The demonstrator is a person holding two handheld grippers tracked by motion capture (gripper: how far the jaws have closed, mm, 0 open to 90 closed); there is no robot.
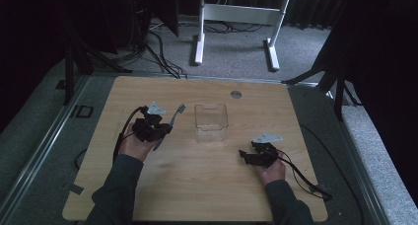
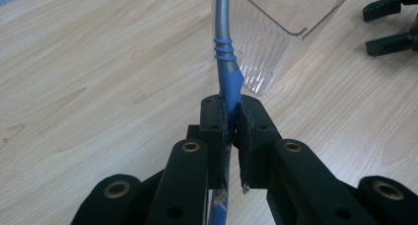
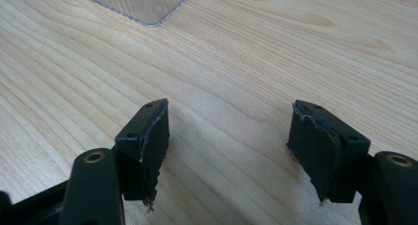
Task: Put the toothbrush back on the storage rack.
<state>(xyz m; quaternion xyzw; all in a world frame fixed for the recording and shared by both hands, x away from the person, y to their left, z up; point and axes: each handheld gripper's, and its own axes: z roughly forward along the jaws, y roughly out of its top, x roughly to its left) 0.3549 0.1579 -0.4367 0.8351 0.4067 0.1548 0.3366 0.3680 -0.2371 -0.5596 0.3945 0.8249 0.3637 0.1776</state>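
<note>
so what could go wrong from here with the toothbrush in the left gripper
1. The left gripper clamps the toothbrush on its blue handle with the head far ahead of the fingers, so it may pivot or slip as it swings.
2. The clear container looks light and stands loose on the table; a bump from the brush could tip or shove it, as the open right gripper is not steadying it.
</note>
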